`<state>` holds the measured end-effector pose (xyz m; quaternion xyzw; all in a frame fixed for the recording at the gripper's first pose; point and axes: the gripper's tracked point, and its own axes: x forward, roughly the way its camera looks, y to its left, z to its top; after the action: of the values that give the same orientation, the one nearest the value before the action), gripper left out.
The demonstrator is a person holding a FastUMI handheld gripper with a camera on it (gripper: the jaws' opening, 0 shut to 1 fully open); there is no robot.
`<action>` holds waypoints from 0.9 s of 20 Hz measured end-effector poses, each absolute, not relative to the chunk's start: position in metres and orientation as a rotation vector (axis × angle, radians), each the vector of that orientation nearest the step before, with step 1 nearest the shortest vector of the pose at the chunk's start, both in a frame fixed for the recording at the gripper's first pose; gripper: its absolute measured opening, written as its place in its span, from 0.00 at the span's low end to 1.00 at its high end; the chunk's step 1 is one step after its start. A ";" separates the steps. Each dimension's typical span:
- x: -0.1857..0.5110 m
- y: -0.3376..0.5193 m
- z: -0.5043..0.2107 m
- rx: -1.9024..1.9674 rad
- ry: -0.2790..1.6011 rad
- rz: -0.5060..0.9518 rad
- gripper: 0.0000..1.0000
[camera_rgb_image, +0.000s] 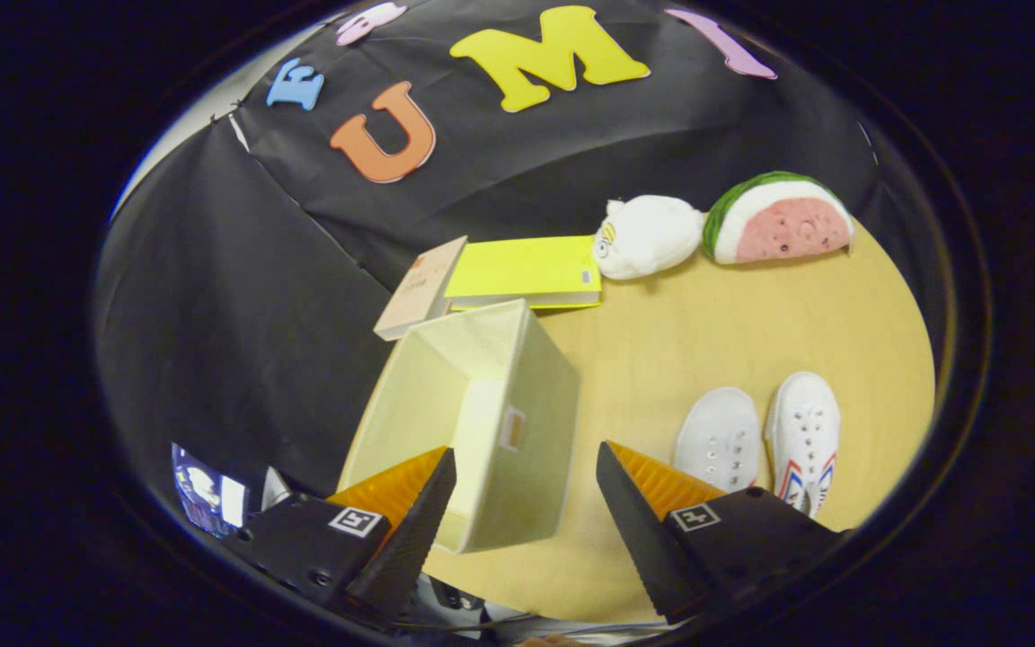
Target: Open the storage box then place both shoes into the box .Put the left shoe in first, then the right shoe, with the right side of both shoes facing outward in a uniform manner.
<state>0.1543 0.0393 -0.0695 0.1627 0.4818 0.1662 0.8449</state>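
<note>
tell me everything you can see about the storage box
The storage box is a cream, fabric-looking rectangular bin, open at the top with nothing visible inside. A small slot handle shows on its side wall. It stands upright on the wooden table, just ahead of the open gripper, whose left finger overlaps its near corner in view. Behind it lie a yellow book and a beige book; contact is unclear. The shoes stand apart from it.

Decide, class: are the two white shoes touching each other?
Cannot tell. In the gripper view the left shoe and right shoe sit side by side, any gap unclear; the open fingers hold nothing.
</note>
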 end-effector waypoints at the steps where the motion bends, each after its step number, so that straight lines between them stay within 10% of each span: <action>1: 0.152 0.029 -0.078 0.310 1.034 0.326 1.00; 18: 0.117 -0.083 -0.212 0.178 1.335 0.120 0.94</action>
<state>0.1173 -0.0826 -0.2119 0.0826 0.6177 0.0557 0.7801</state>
